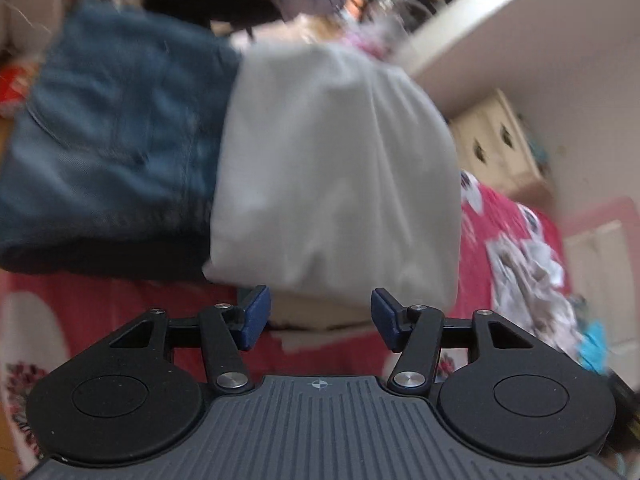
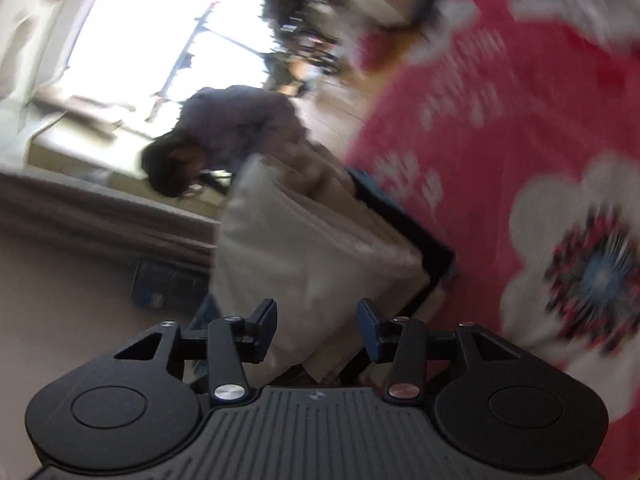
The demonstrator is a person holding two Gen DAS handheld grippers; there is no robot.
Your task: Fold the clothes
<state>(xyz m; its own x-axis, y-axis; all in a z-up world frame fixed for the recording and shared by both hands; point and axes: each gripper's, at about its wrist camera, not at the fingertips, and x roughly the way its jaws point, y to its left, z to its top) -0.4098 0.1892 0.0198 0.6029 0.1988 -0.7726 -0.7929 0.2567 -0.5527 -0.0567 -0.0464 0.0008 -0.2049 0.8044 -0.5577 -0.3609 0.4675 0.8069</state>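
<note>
The folded pale grey cloth garment (image 1: pixel 332 168) is my landmark here. It lies on the red bedspread with white flower prints (image 1: pixel 496 232), touching the folded blue denim jeans (image 1: pixel 112 128) that lie beside it, and both seem to rest on darker folded layers underneath. I judge this to be the stack of finished pieces, kept side by side so the pile stays tidy and the rest of the bedspread is free for the next item.

My left gripper (image 1: pixel 321 316) hangs just short of the near edge of the grey garment with its blue-padded jaws apart and nothing between them. My right gripper (image 2: pixel 318 328) also has its jaws apart. The near corner of the grey garment shows in the gap, but the pads press on nothing that I can see. I read both as let go and empty, the grey piece seemingly done. Both pictures are smeared, so fine contact is hard to judge.

The left wrist view alone shows the jeans, a cream chest of drawers (image 1: pixel 496 148) beyond the grey garment, and loose patterned clothes (image 1: pixel 532 264) lying well off to its side, likely still to fold. The right wrist view alone shows the garment's stacked layers edge-on, a bright window (image 2: pixel 160 28) and a person bending over (image 2: pixel 240 128) beyond it.
</note>
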